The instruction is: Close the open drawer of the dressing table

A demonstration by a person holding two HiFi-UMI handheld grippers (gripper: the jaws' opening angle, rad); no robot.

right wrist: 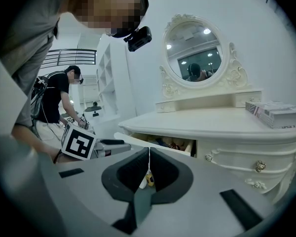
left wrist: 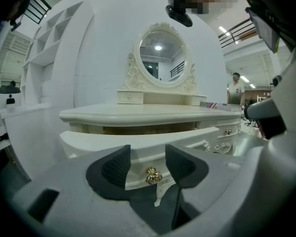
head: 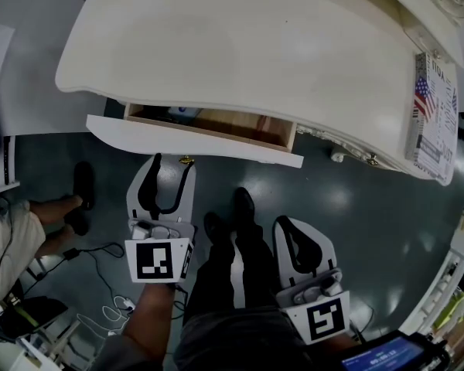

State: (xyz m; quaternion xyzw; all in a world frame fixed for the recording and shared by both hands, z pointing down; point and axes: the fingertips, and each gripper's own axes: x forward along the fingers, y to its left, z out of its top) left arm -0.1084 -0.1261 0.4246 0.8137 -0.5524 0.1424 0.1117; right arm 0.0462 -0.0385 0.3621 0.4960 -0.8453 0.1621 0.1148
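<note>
The cream dressing table (head: pixel 240 45) has its left drawer (head: pixel 193 139) pulled open, with small items inside. A gold knob (head: pixel 187 161) sits under the middle of the drawer front. My left gripper (head: pixel 172 163) is open right in front of that panel. In the left gripper view the knob (left wrist: pixel 153 176) shows between the spread fingers (left wrist: pixel 116 169), a little beyond them. My right gripper (head: pixel 288 224) hangs lower and to the right, shut on nothing and away from the table. The right gripper view shows its jaws (right wrist: pixel 149 154) pressed together, with the open drawer (right wrist: pixel 160 143) behind.
A flag-printed box (head: pixel 433 114) lies on the tabletop's right end. An oval mirror (left wrist: pixel 160 56) stands at the back. My own legs and shoes (head: pixel 236 230) are between the grippers. Another person (head: pixel 31 222) sits at the left, with cables (head: pixel 100 284) on the floor.
</note>
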